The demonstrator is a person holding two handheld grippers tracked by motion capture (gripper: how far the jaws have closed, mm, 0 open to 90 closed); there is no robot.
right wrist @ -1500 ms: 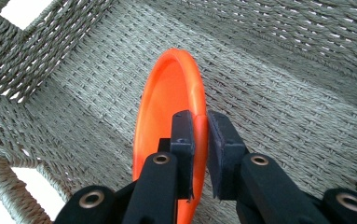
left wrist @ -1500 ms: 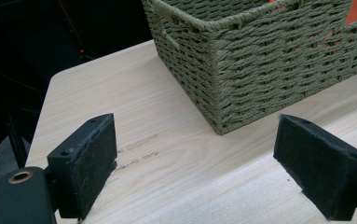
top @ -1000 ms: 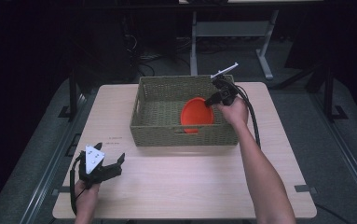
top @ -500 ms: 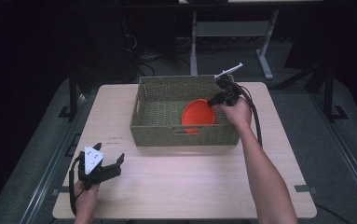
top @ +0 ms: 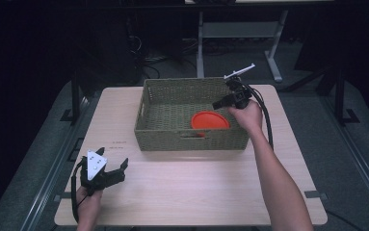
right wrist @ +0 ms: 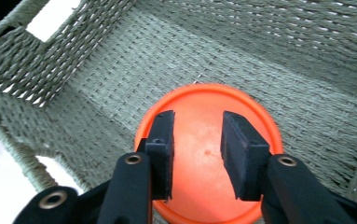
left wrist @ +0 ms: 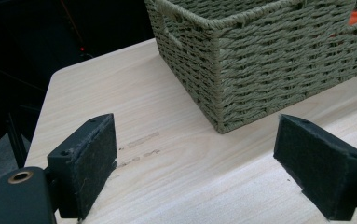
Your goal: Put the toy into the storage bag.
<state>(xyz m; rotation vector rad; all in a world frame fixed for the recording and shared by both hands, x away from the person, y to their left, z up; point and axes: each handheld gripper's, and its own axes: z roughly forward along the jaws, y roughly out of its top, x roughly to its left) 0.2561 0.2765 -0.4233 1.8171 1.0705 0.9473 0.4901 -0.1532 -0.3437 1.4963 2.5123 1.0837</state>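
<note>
Orange plate (top: 210, 120) lies flat on the floor of the basket (top: 148, 134), centre-right of the high view, right gripper (right wrist: 197, 140) jaws just opening with nothing between them, left gripper (left wrist: 195, 163) spread idle on the table (top: 196, 192); risk: lifting out carelessly clips the basket rim.

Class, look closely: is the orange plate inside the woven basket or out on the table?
Inside. The orange plate lies flat on the floor of the woven basket, with its walls around it; the right gripper view looks down on it.
</note>
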